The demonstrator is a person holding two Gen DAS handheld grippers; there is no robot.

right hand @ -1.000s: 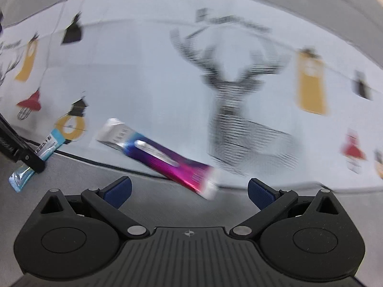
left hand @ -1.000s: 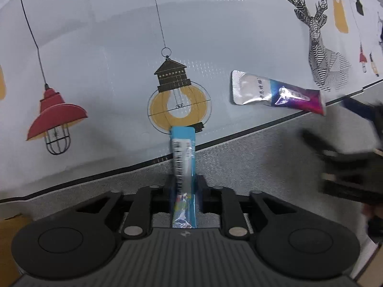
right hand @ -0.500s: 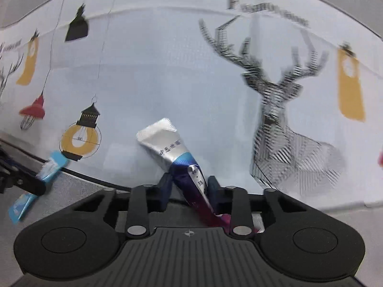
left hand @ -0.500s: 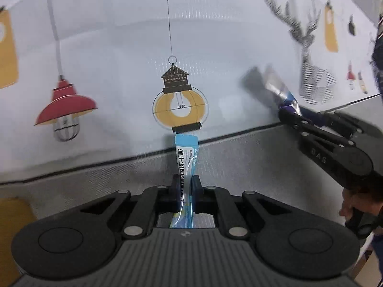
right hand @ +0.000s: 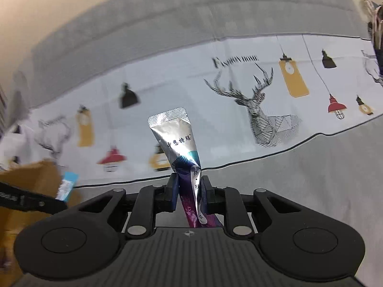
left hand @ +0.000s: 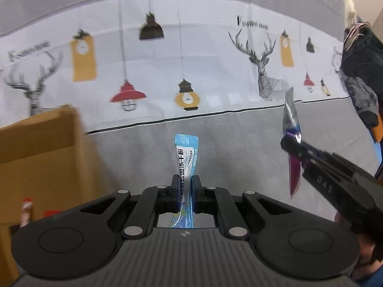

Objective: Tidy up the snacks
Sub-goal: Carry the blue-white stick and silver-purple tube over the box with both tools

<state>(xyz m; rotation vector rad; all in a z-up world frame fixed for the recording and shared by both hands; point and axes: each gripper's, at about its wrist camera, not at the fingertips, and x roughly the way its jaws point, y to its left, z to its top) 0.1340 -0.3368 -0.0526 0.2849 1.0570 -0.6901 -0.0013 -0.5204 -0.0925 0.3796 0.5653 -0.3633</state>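
The left hand-held gripper [left hand: 184,186] was clamped on a blue snack stick [left hand: 185,160], pinching it low down so that its long axis ran straight ahead along the fingers, sealed end pointing away toward the printed cloth [left hand: 191,71]. The stick hung in the air above the grey counter [left hand: 239,143], clear of the cloth's near edge.

The right hand-held gripper [right hand: 190,189] was closed on a silver-and-purple snack stick [right hand: 177,141]. Its silver crimped end pointed up and forward toward the cloth, leaning slightly left, while the purple end ran back between the fingers. In the left wrist view this stick [left hand: 290,129] stood nearly upright, right of the blue one and well apart from it.

A cardboard box [left hand: 43,155] sat left of the blue stick, at the cloth's near edge. Something red and white showed low in the box's opening, too blurred to identify. The cloth carried deer and hanging-lamp prints. Dark clothing [left hand: 359,71] hung at the cloth's far right.
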